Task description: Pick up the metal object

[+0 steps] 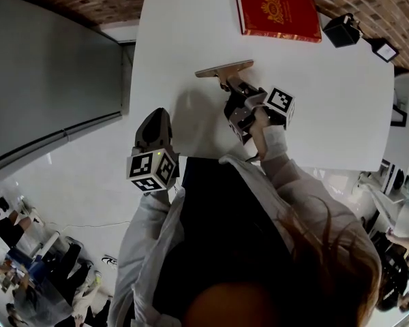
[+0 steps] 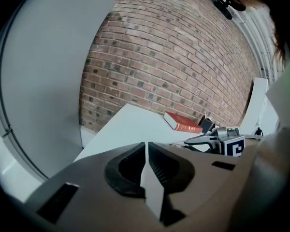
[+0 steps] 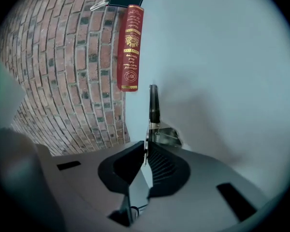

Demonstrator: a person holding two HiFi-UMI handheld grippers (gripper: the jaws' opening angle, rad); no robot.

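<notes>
Metal, thin and stiff, makes up the metal object (image 1: 225,69), a flat bar with a small spring (image 3: 157,135) and a dark handle. It is probably light, smooth enough to slip, and likely to swing if gripped far from its middle. The flat tab beside the spring looks like the safest hold. It sits mid-desk (image 1: 327,101), at seven o'clock from the red book (image 1: 278,12); whether it rests on the surface or hangs just above it I cannot tell. The right gripper (image 1: 233,90) reaches toward twelve o'clock, tipped slightly down and rolled onto its side, jaws pinched on that tab's edge. The left gripper (image 1: 155,118) hovers at eight o'clock from it by the desk's near corner, jaws together and empty.
</notes>
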